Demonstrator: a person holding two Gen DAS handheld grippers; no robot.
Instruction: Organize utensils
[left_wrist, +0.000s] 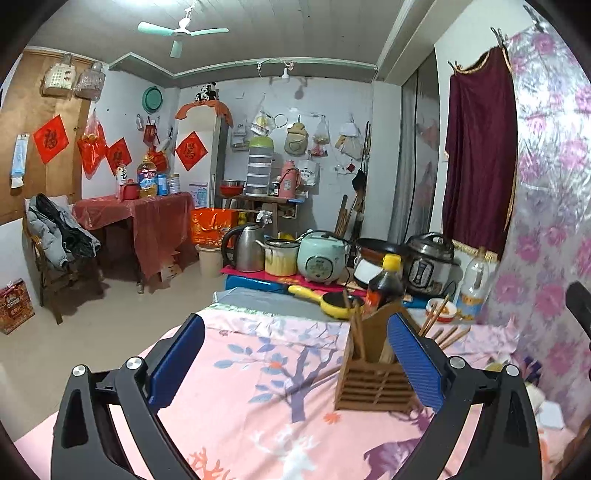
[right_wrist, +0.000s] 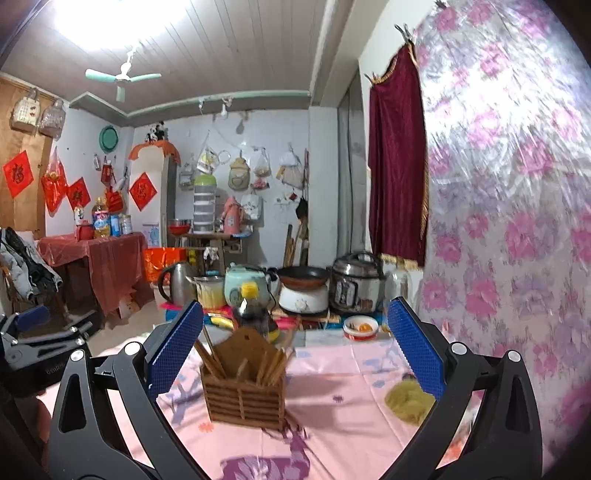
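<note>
Brown slatted wood marks the utensil holder (right_wrist: 243, 397), which stands upright on a pink cloth (left_wrist: 258, 424) printed with trees and deer, several chopsticks (right_wrist: 210, 360) sticking up from its compartments. More chopsticks (left_wrist: 448, 334) lie loose on the cloth just behind and to the right of the holder, near a small bowl (right_wrist: 360, 326). The left gripper (left_wrist: 295, 365) is spread wide with nothing between its blue pads; its right pad overlaps the holder's right edge in the left wrist view, though contact cannot be told. The right gripper (right_wrist: 295, 354) is likewise wide apart and grips nothing, the holder sitting ahead of it toward its left pad. Bare cloth lies left of the holder and in front of it. To the holder's right the cloth runs up against a flowered plastic sheet (right_wrist: 509, 221). Behind the holder stands a dark sauce bottle (left_wrist: 384, 288) with a yellow cap; its label is unreadable. The right wrist view is blurred.
</note>
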